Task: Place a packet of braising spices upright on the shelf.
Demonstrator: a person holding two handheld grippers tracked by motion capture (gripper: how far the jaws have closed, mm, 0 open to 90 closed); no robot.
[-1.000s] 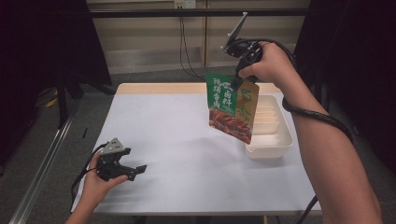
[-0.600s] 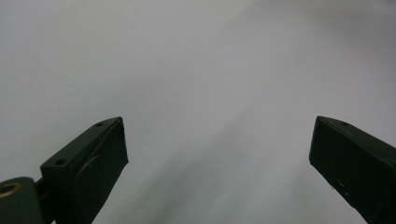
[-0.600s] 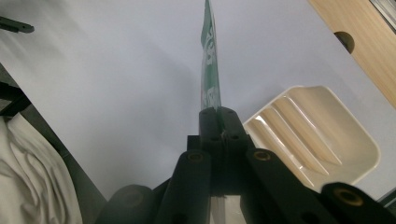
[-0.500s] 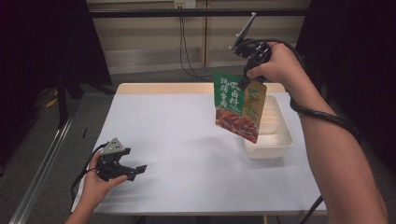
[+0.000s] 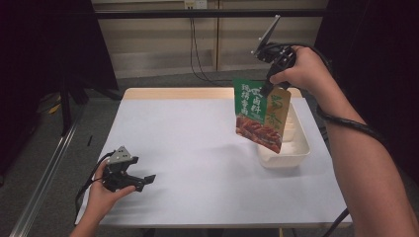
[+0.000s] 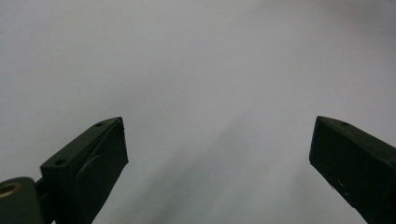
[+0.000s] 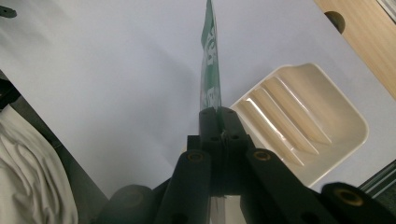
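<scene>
A green and tan snack pouch [image 5: 261,114] with a food picture hangs in the air over the left rim of a cream ribbed tray [image 5: 291,153]. My right gripper [image 5: 267,89] is shut on the pouch's top edge, held high by a hand. In the right gripper view the jaws are pressed together on the pouch [image 7: 210,70], seen edge-on, with the tray [image 7: 303,126] below and to the right. My left gripper [image 5: 146,179] rests low at the table's front left, jaws wide apart with nothing between them [image 6: 219,154].
The white table [image 5: 197,148] has a wooden strip [image 5: 173,93] along its far edge. The tray sits at the table's right side. A metal rail [image 5: 49,173] runs along the floor on the left; dark curtains stand on both sides.
The right hand has carried the pouch to the right, from left of the tray to over its rim. The left gripper has stayed where it was.
</scene>
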